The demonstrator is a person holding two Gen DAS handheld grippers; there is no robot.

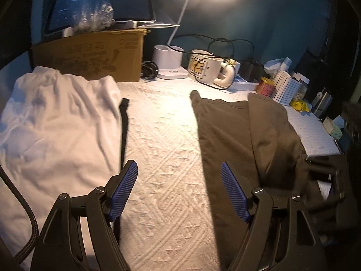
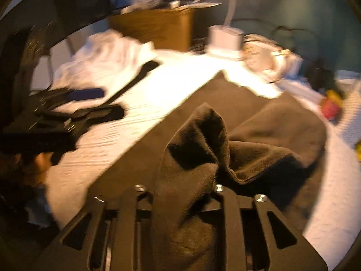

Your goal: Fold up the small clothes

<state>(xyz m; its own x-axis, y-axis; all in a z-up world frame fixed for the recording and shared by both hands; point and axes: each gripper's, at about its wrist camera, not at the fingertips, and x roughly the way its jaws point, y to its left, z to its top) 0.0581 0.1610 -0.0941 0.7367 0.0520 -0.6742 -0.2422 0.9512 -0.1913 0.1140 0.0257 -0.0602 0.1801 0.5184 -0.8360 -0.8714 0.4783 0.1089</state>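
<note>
Brown garment [image 1: 239, 135]: on white-covered tabletop [image 1: 162, 135], right side, partly folded. Soft, light, limp; best taken at corner or hem. Right tongs [image 2: 182, 194]: bunched fold between jaws, grip uncertain. Left tongs [image 1: 179, 189]: spread, empty. White garment [image 1: 56, 122] lies left.

Under your lamp the brown garment [image 2: 198, 140] looks like soft, matt, slightly fuzzy knit, the white shirt [image 1: 58, 122] like thin, creased cloth, the counter [image 1: 162, 158] wears a white embossed cover, the box [image 1: 90, 58] is dull cardboard, the mug [image 1: 204, 66] glossy ceramic, and your fingers [image 1: 125, 189] carry ribbed blue pads.
</note>
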